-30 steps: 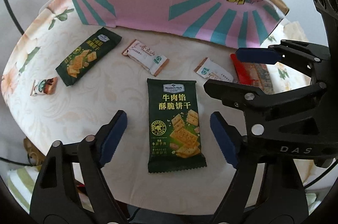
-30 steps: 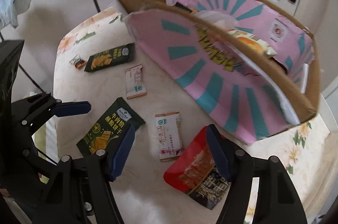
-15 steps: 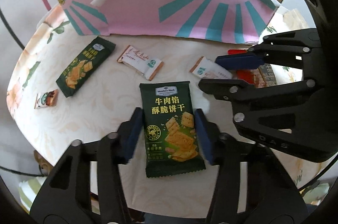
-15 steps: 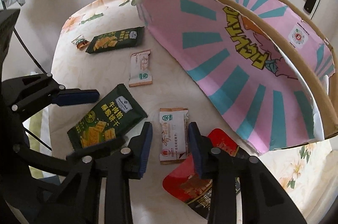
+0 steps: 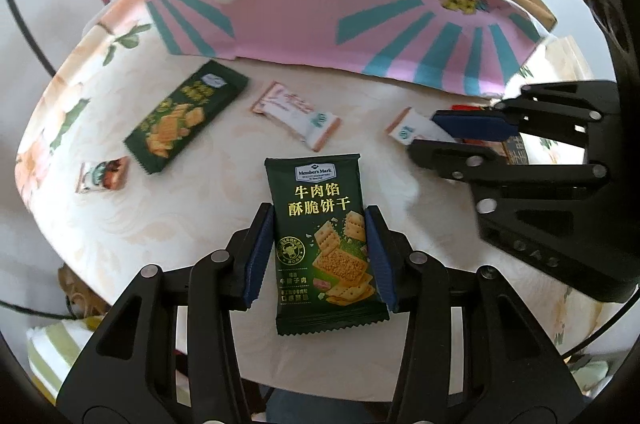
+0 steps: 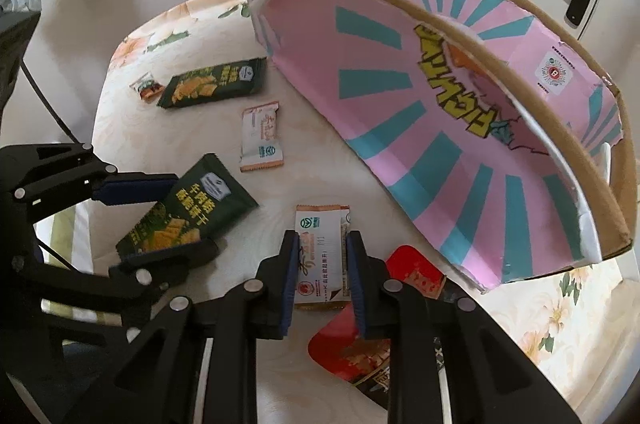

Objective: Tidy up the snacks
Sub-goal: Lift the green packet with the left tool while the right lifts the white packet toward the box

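Low in each frame, the left tool (image 5: 319, 255) clamped the green cracker packet (image 5: 325, 240) and the right tool (image 6: 322, 274) pinched the white biscuit sachet (image 6: 322, 256), both seemingly flat on the desk (image 5: 192, 207). Lifting straight up, then over the pink carton (image 6: 460, 143) wall, would have suited.

Both wrist views look steeply down, close — sharing the table (image 5: 192, 224).

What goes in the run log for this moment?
left gripper: shut on green cracker packet | right gripper: shut on white snack packet | both packets on table
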`<state>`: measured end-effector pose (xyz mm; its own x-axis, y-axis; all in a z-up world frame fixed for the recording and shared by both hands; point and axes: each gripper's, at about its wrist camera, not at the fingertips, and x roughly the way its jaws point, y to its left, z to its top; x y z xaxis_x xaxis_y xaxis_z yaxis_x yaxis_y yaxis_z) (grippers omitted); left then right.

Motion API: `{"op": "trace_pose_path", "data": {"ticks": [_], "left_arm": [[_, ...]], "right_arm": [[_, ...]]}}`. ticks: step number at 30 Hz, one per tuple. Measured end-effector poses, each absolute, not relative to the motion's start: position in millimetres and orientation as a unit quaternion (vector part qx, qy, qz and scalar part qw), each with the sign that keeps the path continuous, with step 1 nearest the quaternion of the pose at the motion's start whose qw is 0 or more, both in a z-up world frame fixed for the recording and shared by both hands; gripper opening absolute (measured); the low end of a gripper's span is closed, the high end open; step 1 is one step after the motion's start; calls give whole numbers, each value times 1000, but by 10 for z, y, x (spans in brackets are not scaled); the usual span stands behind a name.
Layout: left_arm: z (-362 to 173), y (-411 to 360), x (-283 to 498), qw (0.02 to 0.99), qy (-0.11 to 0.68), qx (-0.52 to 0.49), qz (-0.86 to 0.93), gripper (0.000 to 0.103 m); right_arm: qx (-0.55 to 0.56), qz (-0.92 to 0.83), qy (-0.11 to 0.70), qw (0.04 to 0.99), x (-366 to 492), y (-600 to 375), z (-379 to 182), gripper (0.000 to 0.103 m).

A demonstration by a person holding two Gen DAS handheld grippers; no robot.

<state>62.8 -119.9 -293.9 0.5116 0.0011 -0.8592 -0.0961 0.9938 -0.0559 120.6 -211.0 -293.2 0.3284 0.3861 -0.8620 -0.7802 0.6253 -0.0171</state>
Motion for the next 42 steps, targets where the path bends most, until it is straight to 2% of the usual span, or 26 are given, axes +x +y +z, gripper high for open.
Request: {"op": "trace_pose_path", "data": {"ticks": [8, 18, 28, 34, 42], "left_arm": [[-2578, -1005, 552, 876, 478, -61, 29, 42], [-1815, -737, 539, 896, 442, -53, 7, 42], [-1197, -456, 1095, 917, 394, -29, -50, 42], [-1123, -292, 1759, 907, 407, -31, -107, 42], [-1347, -205, 2559, 876, 449, -27, -171, 42]], "right_arm": [[-194, 371, 442, 793, 1175, -2150, -2716, 22], [-140, 364, 420, 819, 1012, -2144, -2075, 22], [-68, 310, 384, 867, 1273, -2113, -1430, 22], [-31, 249, 378, 891, 1643, -2021, -1204, 22], [28, 163, 406, 899, 2159, -1961, -1290, 22]]}}
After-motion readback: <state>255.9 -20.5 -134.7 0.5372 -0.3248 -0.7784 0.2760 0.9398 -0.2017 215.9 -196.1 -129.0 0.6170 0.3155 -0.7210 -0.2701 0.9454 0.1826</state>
